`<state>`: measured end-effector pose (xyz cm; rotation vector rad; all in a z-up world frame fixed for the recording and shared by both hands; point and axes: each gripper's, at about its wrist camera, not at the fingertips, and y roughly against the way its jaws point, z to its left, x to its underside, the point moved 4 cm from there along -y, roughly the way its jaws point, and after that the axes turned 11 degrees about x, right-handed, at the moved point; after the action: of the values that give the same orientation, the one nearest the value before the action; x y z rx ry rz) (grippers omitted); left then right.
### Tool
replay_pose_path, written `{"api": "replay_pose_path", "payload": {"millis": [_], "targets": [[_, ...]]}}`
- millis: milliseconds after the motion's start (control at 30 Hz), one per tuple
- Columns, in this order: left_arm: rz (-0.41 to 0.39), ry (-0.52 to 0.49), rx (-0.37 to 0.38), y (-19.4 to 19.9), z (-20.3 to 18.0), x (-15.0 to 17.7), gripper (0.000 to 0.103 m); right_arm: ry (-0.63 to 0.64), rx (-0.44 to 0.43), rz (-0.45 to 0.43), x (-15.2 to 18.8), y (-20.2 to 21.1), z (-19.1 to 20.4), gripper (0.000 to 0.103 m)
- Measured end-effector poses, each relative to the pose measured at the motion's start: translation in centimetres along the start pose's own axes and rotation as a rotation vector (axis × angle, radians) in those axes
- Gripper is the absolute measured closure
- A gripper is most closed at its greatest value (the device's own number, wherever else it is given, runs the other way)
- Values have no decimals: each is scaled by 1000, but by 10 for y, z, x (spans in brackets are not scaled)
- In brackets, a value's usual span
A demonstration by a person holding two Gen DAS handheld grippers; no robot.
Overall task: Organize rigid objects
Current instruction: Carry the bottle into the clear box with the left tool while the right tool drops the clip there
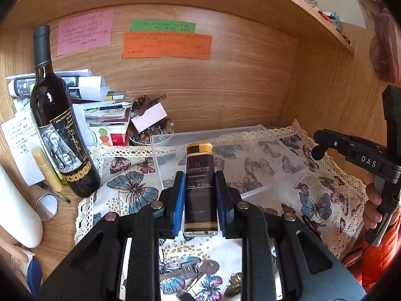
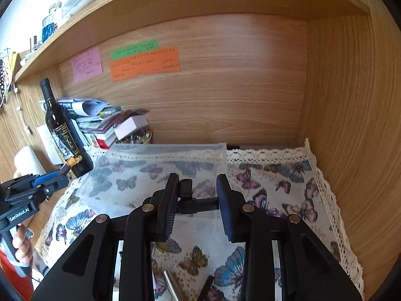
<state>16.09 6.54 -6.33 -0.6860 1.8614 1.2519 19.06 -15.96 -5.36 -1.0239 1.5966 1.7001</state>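
Between the blue pads of the left gripper (image 1: 199, 202) stands a lighter (image 1: 200, 189), dark brown with a gold cap, pinched on both sides with no gap at either pad. It is upright, held above the butterfly cloth (image 1: 323, 200), with the clear plastic box (image 1: 250, 145) just beyond it. In the right wrist view the same lighter (image 2: 69, 164) pokes out of the left gripper (image 2: 56, 175) at the far left, near the foot of the wine bottle (image 2: 61, 130).

The right gripper (image 2: 198, 202) is spread wide, and its pads touch nothing. A small black object (image 2: 186, 190) shows in the gap between them, too dark to identify; whether it lies in the box (image 2: 165, 175) or on it cannot be told. From the left wrist view the right gripper (image 1: 318, 148) appears at the right edge, its grip in a hand (image 1: 376, 200).

Counted: one lighter, one clear box, one wine bottle (image 1: 60, 130) standing at the left, one cloth (image 2: 288, 188) with lace edging. Three notes are stuck to the back panel: one pink note (image 1: 84, 33), one green note (image 1: 163, 26), one orange note (image 1: 166, 45). A heap of papers and boxes (image 1: 100, 107) lies behind the bottle, and a round mirror (image 1: 47, 207) lies on the wood at the near left.
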Motion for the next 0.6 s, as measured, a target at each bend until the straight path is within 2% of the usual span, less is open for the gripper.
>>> {"api": "replay_pose_path", "payload": {"millis": [200,600], "targets": [[35,22,-25,-23,9,-9,80,23,-13,20,-6,-21,8,75],[161,52,-62,-87,26,-8,80,82,-22,150,4,-83,26,75]]}}
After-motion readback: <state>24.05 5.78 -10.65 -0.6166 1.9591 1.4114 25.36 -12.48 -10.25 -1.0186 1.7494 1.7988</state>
